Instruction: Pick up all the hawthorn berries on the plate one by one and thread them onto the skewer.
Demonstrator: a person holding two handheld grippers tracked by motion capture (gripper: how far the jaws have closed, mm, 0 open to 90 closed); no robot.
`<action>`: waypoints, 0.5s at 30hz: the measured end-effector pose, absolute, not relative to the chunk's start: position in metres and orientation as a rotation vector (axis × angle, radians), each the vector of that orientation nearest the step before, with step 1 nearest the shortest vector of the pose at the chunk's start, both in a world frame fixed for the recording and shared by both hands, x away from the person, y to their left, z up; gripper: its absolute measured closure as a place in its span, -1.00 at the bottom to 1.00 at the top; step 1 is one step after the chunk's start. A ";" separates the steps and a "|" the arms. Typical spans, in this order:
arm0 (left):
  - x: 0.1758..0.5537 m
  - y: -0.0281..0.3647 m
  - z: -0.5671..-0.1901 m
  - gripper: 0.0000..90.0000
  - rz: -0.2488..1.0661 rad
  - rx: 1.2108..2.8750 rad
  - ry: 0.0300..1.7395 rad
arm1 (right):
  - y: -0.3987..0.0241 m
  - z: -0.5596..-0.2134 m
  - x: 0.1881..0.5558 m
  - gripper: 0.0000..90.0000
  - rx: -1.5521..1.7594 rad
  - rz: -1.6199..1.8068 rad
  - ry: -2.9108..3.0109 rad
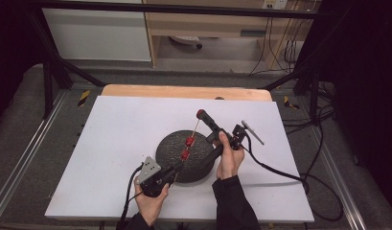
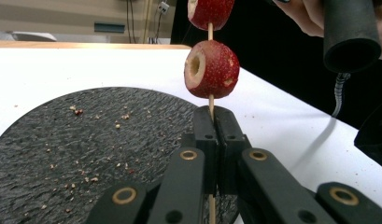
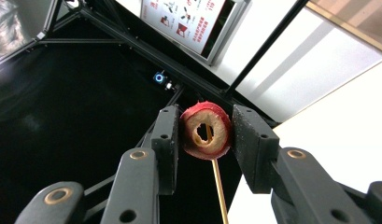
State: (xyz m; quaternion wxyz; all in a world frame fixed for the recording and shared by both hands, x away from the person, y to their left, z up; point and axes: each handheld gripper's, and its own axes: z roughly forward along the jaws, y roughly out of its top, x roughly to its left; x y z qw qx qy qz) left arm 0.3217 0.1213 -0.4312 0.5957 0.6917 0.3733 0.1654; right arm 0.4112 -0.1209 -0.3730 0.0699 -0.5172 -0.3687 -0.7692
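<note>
White counter (image 1: 117, 158), framed by black rails and grey floor, is seen at frame centre in the high view, with a round dark slate plate (image 1: 172, 143) lying on it.

Left hand-held gripper (image 1: 170, 171): held low at lower centre by a hand with the forearm entering from the bottom edge; its jaws are closed tight on the lower end of a thin wooden skewer (image 1: 195, 128).

Right hand-held gripper (image 1: 202, 115): held by a hand in a dark sleeve, angled to the upper left; its jaws are clamped on a cored red fruit (image 3: 206, 130) at the skewer's upper end.

Skewer: raised over the plate, long axis running from lower left to upper right. Two more red fruits (image 1: 187, 147) are threaded on it.

Writing: a poster in the upper part of the right gripper view, not legible.
</note>
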 end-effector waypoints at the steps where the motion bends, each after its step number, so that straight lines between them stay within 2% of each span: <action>1: 0.322 0.121 -0.431 0.97 0.379 1.608 0.871 | -0.120 -0.373 0.411 0.40 -1.560 -2.314 -1.112; 15: 0.323 0.121 -0.432 0.98 0.365 1.642 0.864 | -0.118 -0.376 0.403 0.41 -1.560 -2.310 -1.153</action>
